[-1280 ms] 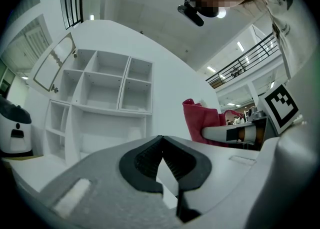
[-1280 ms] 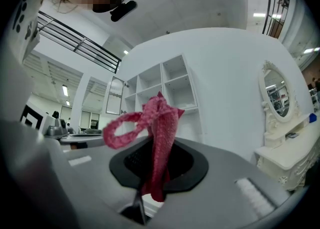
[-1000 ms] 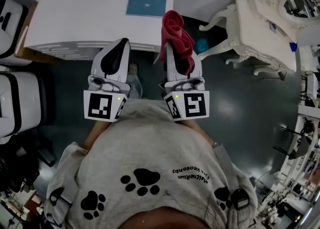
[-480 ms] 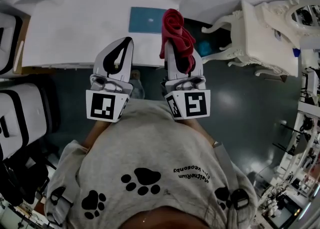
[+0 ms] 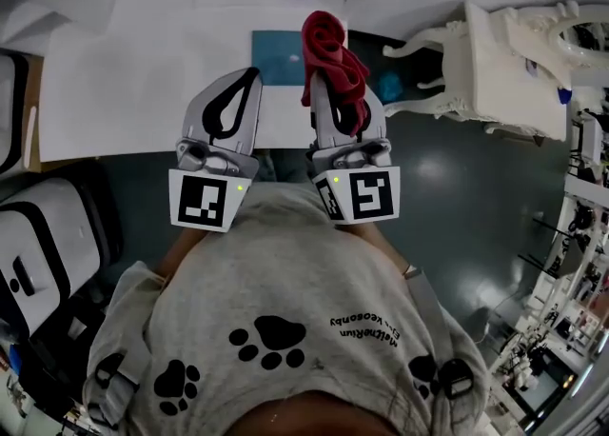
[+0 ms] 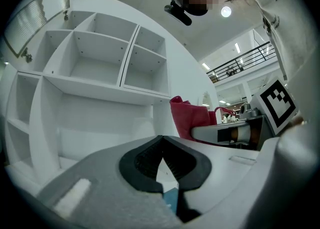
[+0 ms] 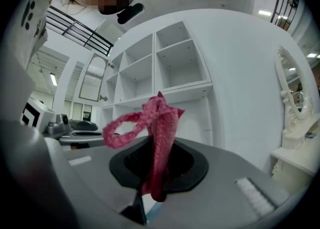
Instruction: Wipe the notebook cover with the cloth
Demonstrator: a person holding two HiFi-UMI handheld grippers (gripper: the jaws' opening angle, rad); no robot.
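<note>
Closer over the white table (image 5: 114, 91) than a second ago, bearing the red cloth (image 5: 333, 58) pinched fast in the closed right gripper (image 7: 159, 170) so its loose end can drop onto the blue notebook (image 5: 276, 55) lying flat just ahead, left gripper (image 5: 247, 74) closed on nothing, free to steady.

Teal notebook (image 5: 276, 55) lying flat on white tabletop (image 5: 143, 91), crumpled red cloth (image 5: 331, 58) sticking up bunched, being pinched by right tongs (image 7: 159, 163)

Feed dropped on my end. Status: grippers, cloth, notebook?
Left gripper shut, empty. Right gripper shut on red cloth, held up by blue notebook, not yet wiping. Notebook flat on white table, cover bare.
</note>
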